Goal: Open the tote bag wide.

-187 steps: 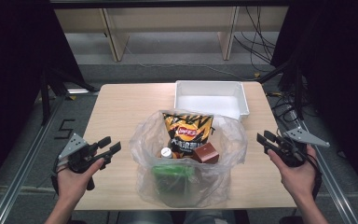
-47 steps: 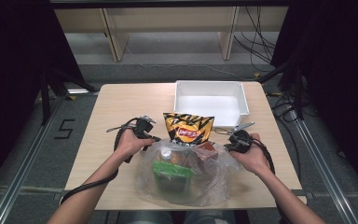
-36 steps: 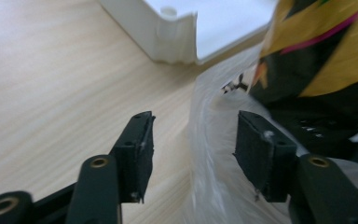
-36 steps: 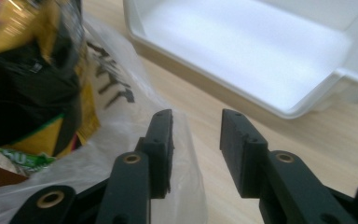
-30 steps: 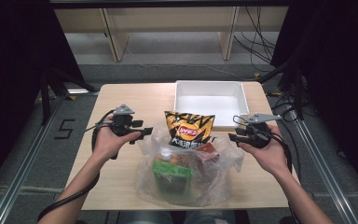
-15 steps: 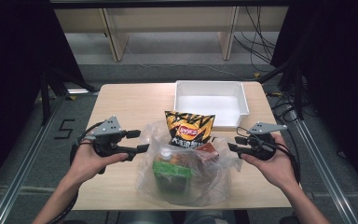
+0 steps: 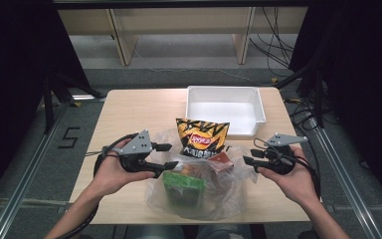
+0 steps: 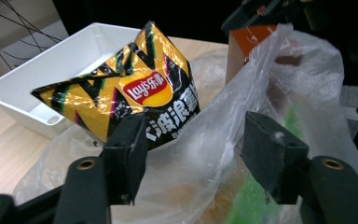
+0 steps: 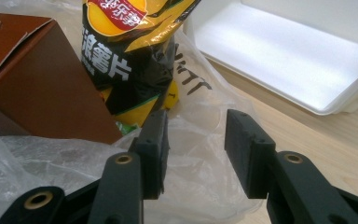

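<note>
Where bag (image 7: 199, 191) bulges: chips (image 7: 202, 138), perhaps box (image 7: 222, 160); tray (image 7: 258, 102) beyond

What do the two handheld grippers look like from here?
Both are black. The left gripper and right gripper each carry a grey three-cornered plate on top and trail a black cable. Each has two blocky black jaws with brass-coloured pivot pins. The forearms are bare, with no sleeves.

Plastic bag (image 7: 204, 191) at near-centre of table (image 7: 129, 109), holding chip packet (image 7: 201, 138) at far side, box (image 7: 222, 160) just right of packet, green pack (image 7: 181, 186) at front. Tray (image 7: 225, 110) behind bag, far right. Left gripper (image 7: 166, 156) at bag's left edge, right gripper (image 7: 248, 157) at right edge.
</note>
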Available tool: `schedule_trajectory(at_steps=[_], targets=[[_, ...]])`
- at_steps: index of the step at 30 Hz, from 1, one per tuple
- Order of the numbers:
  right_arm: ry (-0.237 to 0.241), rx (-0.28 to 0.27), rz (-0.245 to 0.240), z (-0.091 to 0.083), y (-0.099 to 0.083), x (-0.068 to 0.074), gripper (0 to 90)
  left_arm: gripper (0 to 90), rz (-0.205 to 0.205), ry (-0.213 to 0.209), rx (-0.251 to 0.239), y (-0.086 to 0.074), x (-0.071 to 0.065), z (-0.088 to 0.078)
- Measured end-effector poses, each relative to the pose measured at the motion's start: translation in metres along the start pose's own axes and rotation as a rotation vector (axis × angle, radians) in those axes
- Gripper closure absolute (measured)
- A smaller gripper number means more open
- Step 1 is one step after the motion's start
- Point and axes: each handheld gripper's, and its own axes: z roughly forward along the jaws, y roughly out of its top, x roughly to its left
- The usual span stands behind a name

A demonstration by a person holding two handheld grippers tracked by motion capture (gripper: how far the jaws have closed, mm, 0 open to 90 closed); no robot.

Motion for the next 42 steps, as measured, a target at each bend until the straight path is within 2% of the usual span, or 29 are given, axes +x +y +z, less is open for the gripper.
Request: schedule_trajectory(at_steps=[4,6,7,8,9,11,12,14,15,16,18,19,21,22,24,25,26,28,32,34,35,36,37,39,40,41,42], targets=[[0.008,0.003,-0.021,-0.001,0.000,0.000,60.0,50.5,0.070,-0.015,0.016,0.002,-0.005,0.002],[0.025,-0.001,-0.007,-0.003,0.000,0.003,60.9,53.6,0.093,-0.023,0.022,0.003,-0.007,0.002],[0.037,-0.021,-0.011,-0.008,0.002,0.007,62.3,54.4,0.103,-0.033,0.023,0.004,-0.006,0.002],[0.044,-0.035,0.004,-0.011,0.003,0.010,62.4,54.4,0.092,-0.027,0.023,0.004,-0.006,0.002],[0.067,-0.038,-0.018,-0.014,0.004,0.011,62.3,54.4,0.088,-0.025,0.023,0.004,-0.005,0.002],[0.090,-0.048,-0.016,-0.019,0.006,0.015,62.3,55.3,0.087,-0.025,0.024,0.004,-0.005,0.002],[0.090,-0.064,-0.043,-0.021,0.006,0.017,62.3,56.4,0.098,-0.030,0.026,0.004,-0.004,0.002],[0.090,-0.062,-0.024,-0.024,0.006,0.022,62.2,57.5,0.096,-0.033,0.025,0.003,-0.004,0.002],[0.098,-0.066,-0.031,-0.026,0.006,0.024,62.2,58.5,0.089,-0.032,0.027,0.003,-0.005,0.002],[0.128,-0.080,-0.043,-0.031,0.007,0.027,61.2,60.0,0.096,-0.033,0.030,0.003,-0.005,0.002],[0.137,-0.087,-0.045,-0.032,0.007,0.029,60.8,60.6,0.096,-0.032,0.030,0.003,-0.005,0.002],[0.150,-0.081,-0.064,-0.035,0.008,0.030,60.3,60.8,0.093,-0.031,0.029,0.003,-0.005,0.002],[0.183,-0.112,-0.057,-0.039,0.009,0.037,58.8,62.0,0.092,-0.031,0.032,0.003,-0.004,0.002],[0.183,-0.112,-0.057,-0.039,0.009,0.037,58.8,62.0,0.089,-0.028,0.033,0.003,-0.004,0.002],[0.207,-0.100,-0.085,-0.042,0.010,0.039,57.9,63.2,0.086,-0.028,0.033,0.003,-0.003,0.002],[0.207,-0.100,-0.085,-0.042,0.010,0.039,57.9,63.2,0.071,-0.025,0.033,0.002,-0.004,0.002],[0.217,-0.102,-0.065,-0.041,0.009,0.042,57.9,63.3,0.085,-0.028,0.035,0.003,-0.003,0.003],[0.232,-0.084,-0.102,-0.039,0.008,0.042,57.7,63.7,0.081,-0.028,0.036,0.003,-0.003,0.003],[0.234,-0.057,-0.111,-0.033,0.007,0.044,59.0,64.5,0.080,-0.029,0.040,0.003,-0.004,0.004],[0.229,-0.052,-0.109,-0.031,0.006,0.045,60.7,65.9,0.067,-0.024,0.043,0.003,-0.005,0.004],[0.234,-0.013,-0.125,-0.030,0.004,0.046,65.3,67.3,0.077,-0.024,0.047,0.003,-0.005,0.004],[0.234,-0.013,-0.125,-0.030,0.004,0.046,65.3,67.3,0.081,-0.025,0.050,0.003,-0.005,0.003],[0.236,0.007,-0.133,-0.028,0.003,0.047,70.6,69.2,0.072,-0.027,0.050,0.003,-0.006,0.003],[0.234,0.022,-0.165,-0.027,0.002,0.047,76.1,71.5,0.082,-0.027,0.055,0.004,-0.007,0.002],[0.241,0.040,-0.147,-0.027,0.001,0.049,78.6,72.6,0.082,-0.029,0.056,0.004,-0.007,0.002],[0.252,0.042,-0.177,-0.026,0.001,0.048,81.7,73.8,0.078,-0.026,0.061,0.004,-0.008,0.002],[0.252,0.042,-0.177,-0.026,0.001,0.048,81.7,73.8,0.082,-0.027,0.063,0.004,-0.008,0.002]])
